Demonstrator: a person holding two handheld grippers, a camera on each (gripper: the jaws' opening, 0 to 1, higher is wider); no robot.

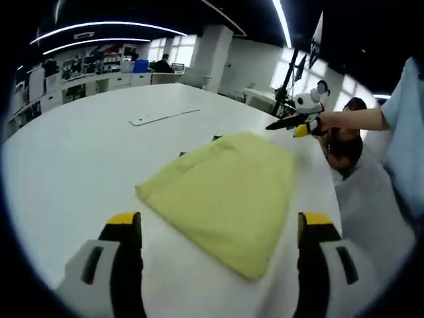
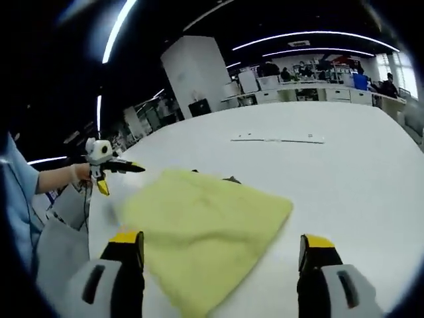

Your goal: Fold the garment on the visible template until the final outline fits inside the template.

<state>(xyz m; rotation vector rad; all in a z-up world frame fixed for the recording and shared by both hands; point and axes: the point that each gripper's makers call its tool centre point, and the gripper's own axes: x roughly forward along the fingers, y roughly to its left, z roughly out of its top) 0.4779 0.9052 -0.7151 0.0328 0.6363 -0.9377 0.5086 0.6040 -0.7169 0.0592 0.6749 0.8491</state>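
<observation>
A folded, soft yellow-green cloth garment [image 1: 228,195] lies flat on the white surface [image 1: 79,152], with dark template corners [image 1: 216,138] peeking out at its far edge. My left claw [image 1: 222,228] hovers wide and empty near it; my right claw [image 2: 224,246] is likewise spread, gripping nothing.

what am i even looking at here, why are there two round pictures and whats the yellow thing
A person holds a two-jaw gripper in each hand, and each gripper carries a fisheye camera looking forward along its jaws, hence two round pictures. In the left gripper view, the left gripper has its jaws apart, holding nothing; the right gripper shows beyond, in the person's hand. In the right gripper view, the right gripper is open and empty too. The yellow thing is a folded garment lying flat on a white table. A dark template corner peeks out from under it.
</observation>
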